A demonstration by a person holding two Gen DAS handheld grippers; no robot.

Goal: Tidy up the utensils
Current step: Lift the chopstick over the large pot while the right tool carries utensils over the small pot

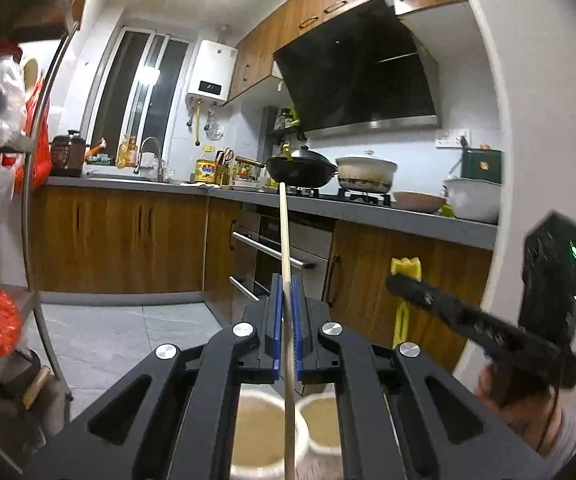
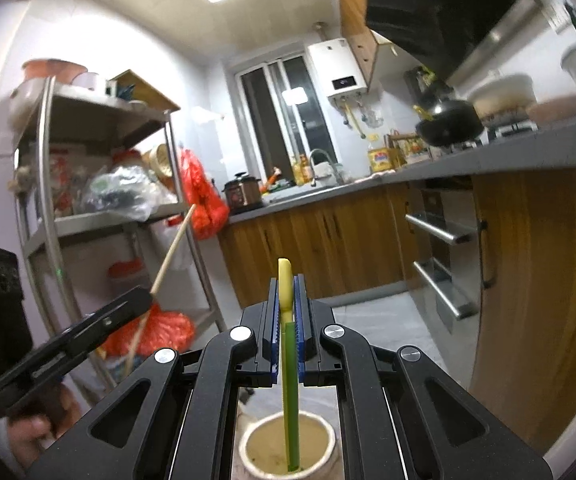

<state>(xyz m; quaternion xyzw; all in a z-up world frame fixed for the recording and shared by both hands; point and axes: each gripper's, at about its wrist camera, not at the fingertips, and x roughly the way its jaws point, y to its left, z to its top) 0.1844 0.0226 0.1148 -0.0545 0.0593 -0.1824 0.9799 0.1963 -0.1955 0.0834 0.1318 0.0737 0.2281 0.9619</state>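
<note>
My left gripper (image 1: 286, 280) is shut on a long wooden stick (image 1: 284, 232) that stands upright, its lower end over a cream cup (image 1: 262, 436). A second cream cup (image 1: 321, 426) stands beside it. My right gripper (image 2: 286, 282) is shut on a yellow utensil with a green handle (image 2: 290, 392); the handle's end is inside a cream cup (image 2: 288, 446). The right gripper (image 1: 397, 282) also shows in the left wrist view, holding the yellow utensil (image 1: 405, 268). The left gripper (image 2: 144, 296) and its stick (image 2: 172, 248) show in the right wrist view.
A kitchen counter (image 1: 367, 210) carries a wok (image 1: 301, 168), a pot (image 1: 365, 174) and bowls. Wooden cabinets and an oven (image 1: 284, 248) stand below. A metal shelf rack (image 2: 88, 160) with red bags (image 2: 202, 196) is on the left. Tiled floor (image 1: 128, 340) lies below.
</note>
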